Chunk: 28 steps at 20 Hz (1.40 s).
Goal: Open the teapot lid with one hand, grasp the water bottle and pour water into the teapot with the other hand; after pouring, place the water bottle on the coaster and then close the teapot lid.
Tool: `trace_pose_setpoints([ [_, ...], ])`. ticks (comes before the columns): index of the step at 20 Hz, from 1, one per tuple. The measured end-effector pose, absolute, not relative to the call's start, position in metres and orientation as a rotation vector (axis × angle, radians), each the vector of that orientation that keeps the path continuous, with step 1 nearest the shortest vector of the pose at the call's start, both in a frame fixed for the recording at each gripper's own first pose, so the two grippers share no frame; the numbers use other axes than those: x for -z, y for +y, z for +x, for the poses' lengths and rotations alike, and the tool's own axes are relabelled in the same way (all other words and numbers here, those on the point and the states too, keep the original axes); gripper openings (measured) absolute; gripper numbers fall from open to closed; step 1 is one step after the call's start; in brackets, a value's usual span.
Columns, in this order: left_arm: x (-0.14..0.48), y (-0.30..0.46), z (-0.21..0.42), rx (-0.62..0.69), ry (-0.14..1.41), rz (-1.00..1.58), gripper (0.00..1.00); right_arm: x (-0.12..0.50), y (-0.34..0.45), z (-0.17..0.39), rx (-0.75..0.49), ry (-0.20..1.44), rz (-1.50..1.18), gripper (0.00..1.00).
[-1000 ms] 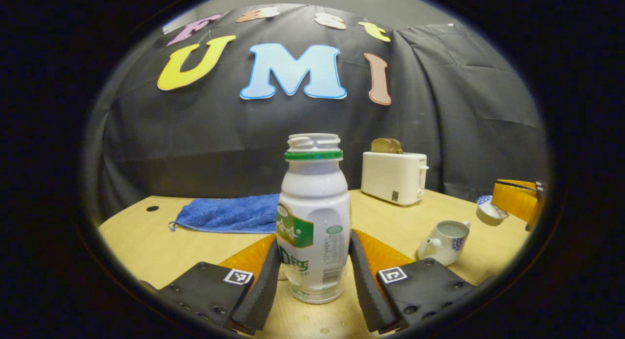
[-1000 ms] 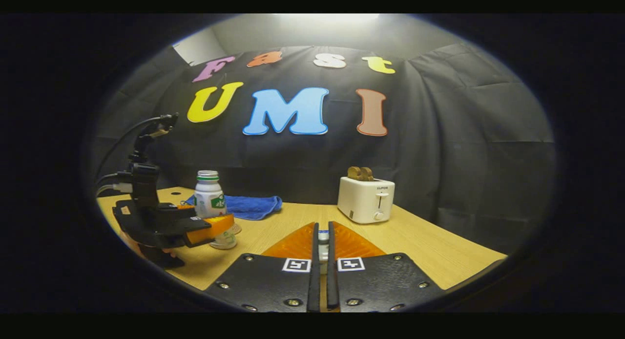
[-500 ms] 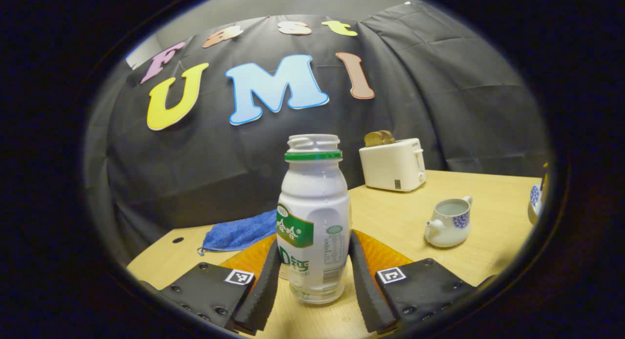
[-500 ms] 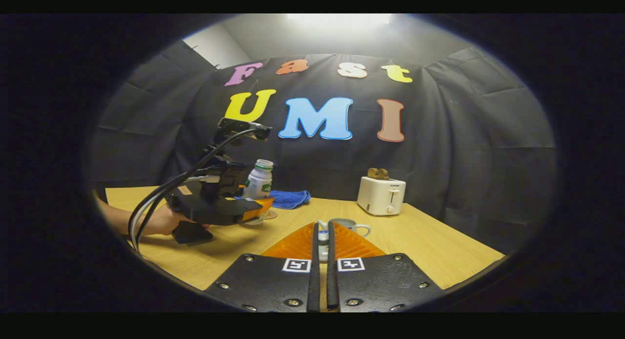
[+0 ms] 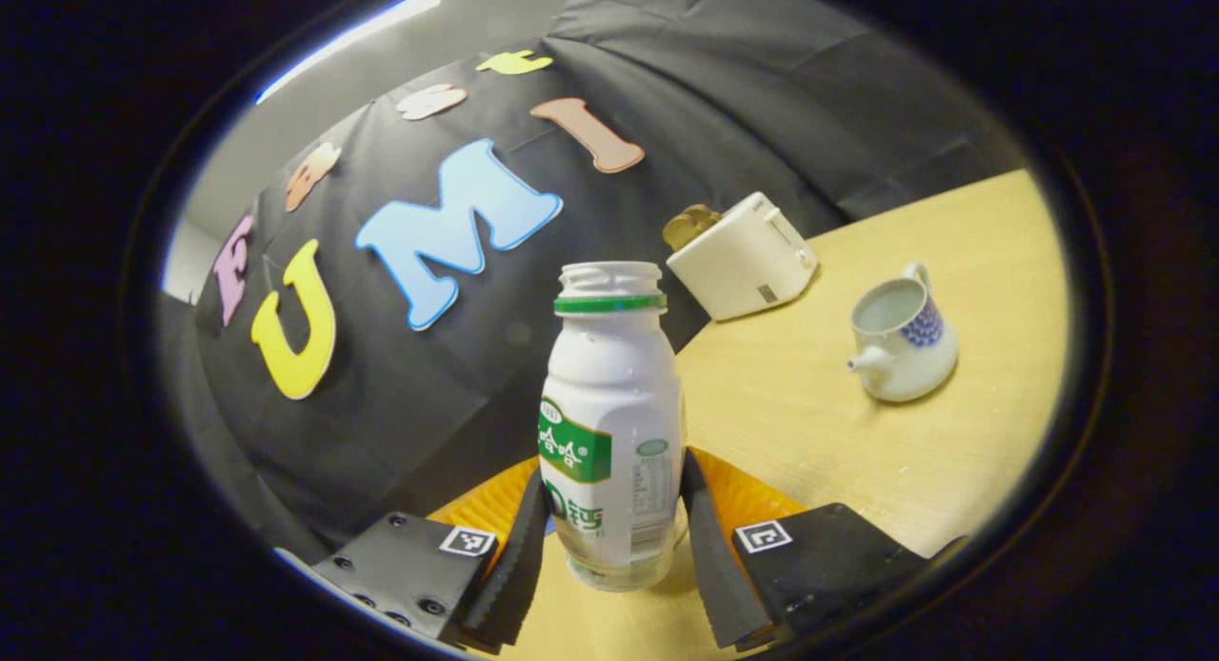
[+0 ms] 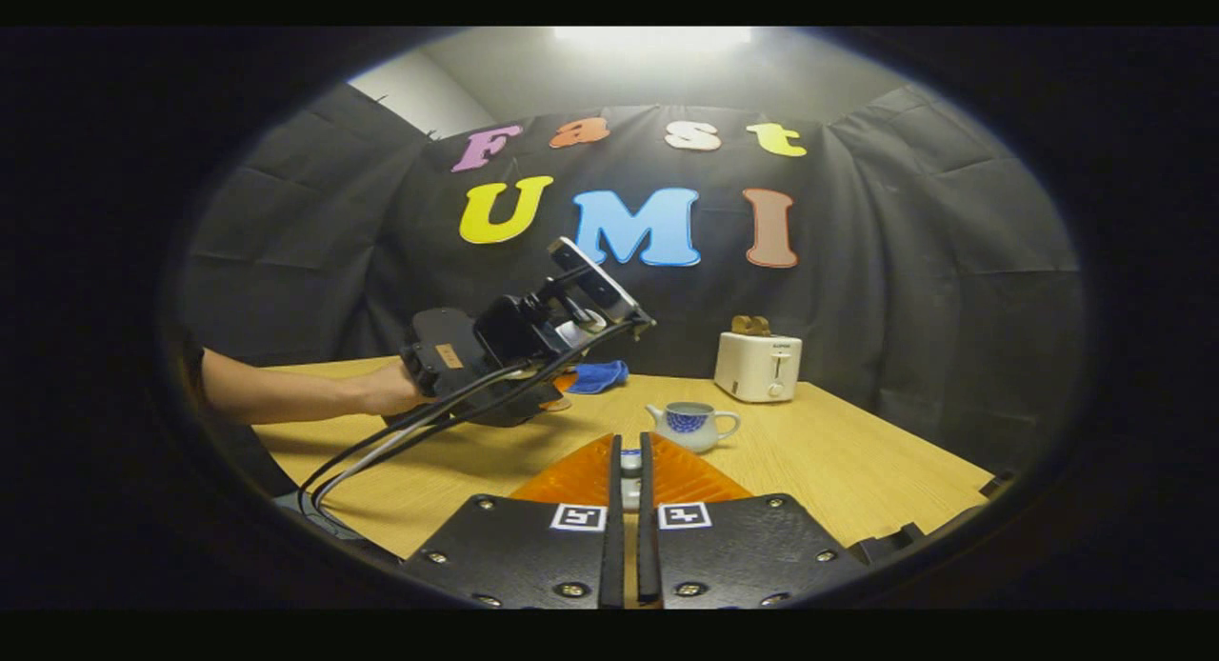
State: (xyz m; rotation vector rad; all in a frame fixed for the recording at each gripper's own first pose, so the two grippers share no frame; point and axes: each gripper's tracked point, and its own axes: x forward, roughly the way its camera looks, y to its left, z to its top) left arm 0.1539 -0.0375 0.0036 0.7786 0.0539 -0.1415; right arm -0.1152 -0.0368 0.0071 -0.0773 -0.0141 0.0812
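Note:
My left gripper (image 5: 614,547) is shut on the white water bottle (image 5: 609,404), which has a green label and neck ring and no cap. It holds the bottle tilted above the table. The white and blue teapot (image 5: 900,332) stands open to the right of the bottle, spout toward me, with liquid showing inside. In the right gripper view the teapot (image 6: 690,423) sits just beyond my right gripper (image 6: 629,442), which is shut on the small teapot lid (image 6: 629,465). A hand holds the left gripper (image 6: 514,342) raised at the left, and its body hides the bottle.
A white toaster (image 6: 757,366) with toast stands at the back of the wooden table (image 6: 857,470). A blue towel (image 6: 595,375) lies at the back left. A small brown disc (image 6: 555,405), perhaps the coaster, lies under the raised left gripper.
The left gripper has lifted the bottle off the table and tilted it toward the teapot. The right gripper, with the lid, has drawn back, so the teapot now shows before it.

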Motion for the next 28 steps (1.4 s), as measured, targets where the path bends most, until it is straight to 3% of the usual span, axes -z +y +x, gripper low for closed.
trace_pose_setpoints([
  [1,-0.001,-0.04,0.157,0.14,0.06,0.825,0.81,-0.007,-0.037,-0.116,-0.079,-0.013,-0.077,0.05],
  [8,0.009,-0.071,0.168,0.171,0.014,1.106,0.81,-0.004,-0.044,-0.121,-0.074,-0.006,-0.069,0.05],
  [9,0.01,-0.075,0.171,0.178,0.014,1.13,0.76,-0.002,-0.047,-0.121,-0.07,-0.003,-0.068,0.05],
  [10,0.012,-0.078,0.171,0.186,0.014,1.154,0.81,-0.001,-0.049,-0.122,-0.065,0.0,-0.063,0.06],
  [11,0.011,-0.081,0.173,0.191,0.01,1.184,0.76,0.0,-0.051,-0.124,-0.059,0.006,-0.058,0.05],
  [12,0.008,-0.083,0.172,0.19,-0.006,1.219,0.81,0.001,-0.053,-0.125,-0.055,0.009,-0.054,0.05],
  [13,0.008,-0.085,0.173,0.191,-0.016,1.253,0.76,0.003,-0.055,-0.124,-0.052,0.012,-0.05,0.05],
  [14,0.009,-0.088,0.171,0.195,-0.02,1.28,0.81,0.004,-0.056,-0.125,-0.051,0.015,-0.047,0.05],
  [18,0.011,-0.096,0.175,0.215,-0.02,1.376,0.81,0.006,-0.058,-0.127,-0.049,0.023,-0.046,0.06],
  [19,0.012,-0.1,0.175,0.221,-0.027,1.385,0.76,0.007,-0.059,-0.127,-0.048,0.023,-0.045,0.06],
  [21,0.013,-0.105,0.175,0.235,-0.029,1.406,0.81,0.005,-0.061,-0.129,-0.044,0.014,-0.043,0.05],
  [22,0.01,-0.107,0.176,0.234,-0.034,1.424,0.81,0.004,-0.061,-0.129,-0.043,0.011,-0.043,0.14],
  [23,0.009,-0.106,0.176,0.231,-0.04,1.448,0.81,0.005,-0.061,-0.128,-0.045,0.01,-0.043,0.05],
  [25,0.008,-0.108,0.176,0.227,-0.046,1.486,0.81,0.005,-0.061,-0.13,-0.048,0.011,-0.042,0.06],
  [26,0.008,-0.109,0.178,0.227,-0.046,1.5,0.81,0.006,-0.061,-0.13,-0.049,0.013,-0.04,0.17],
  [28,0.009,-0.109,0.178,0.229,-0.044,1.528,0.81,0.009,-0.061,-0.129,-0.051,0.023,-0.042,0.05],
])
